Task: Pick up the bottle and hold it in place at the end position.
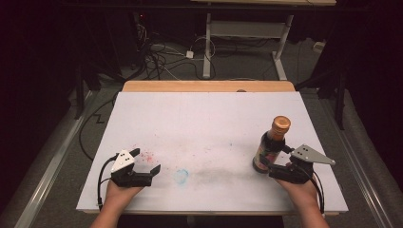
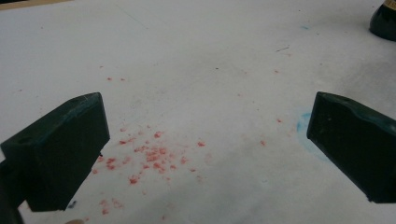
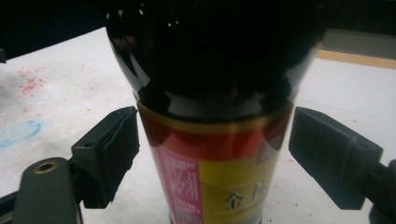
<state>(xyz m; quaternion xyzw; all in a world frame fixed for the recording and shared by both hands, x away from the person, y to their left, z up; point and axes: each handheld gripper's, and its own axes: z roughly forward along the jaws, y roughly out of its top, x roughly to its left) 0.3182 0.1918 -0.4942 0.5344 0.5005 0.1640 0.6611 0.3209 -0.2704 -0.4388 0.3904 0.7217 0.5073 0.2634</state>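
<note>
Where the high view looks down on the white bench (image 1: 209,123), a dark bottle (image 1: 269,147) with an orange cap stands upright at the right of the frame, and the right tongs (image 1: 272,159) reach in from the lower right with one jaw on either side of the bottle's base. At the lower left of the same frame the left tongs (image 1: 145,161) rest on the bench in a person's hand, jaws spread wide with nothing between them, well apart from the bottle; faint red specks (image 1: 147,156) and a pale blue smudge (image 1: 181,175) mark the sheet just beside them. In the left gripper view, the two black jaws rise from the lower corners, far apart, with the red specks (image 2: 149,156) scattered on the bench between them, the blue smudge (image 2: 303,133) beside the jaw on the right, and the bottle's dark base (image 2: 384,21) at the upper right edge. In the right gripper view, the bottle (image 3: 210,154) stands at centre, its red and yellow label facing the camera, and the jaws flank it at label height; a narrow gap shows on each side, so they stand open around it without clamping.
</note>
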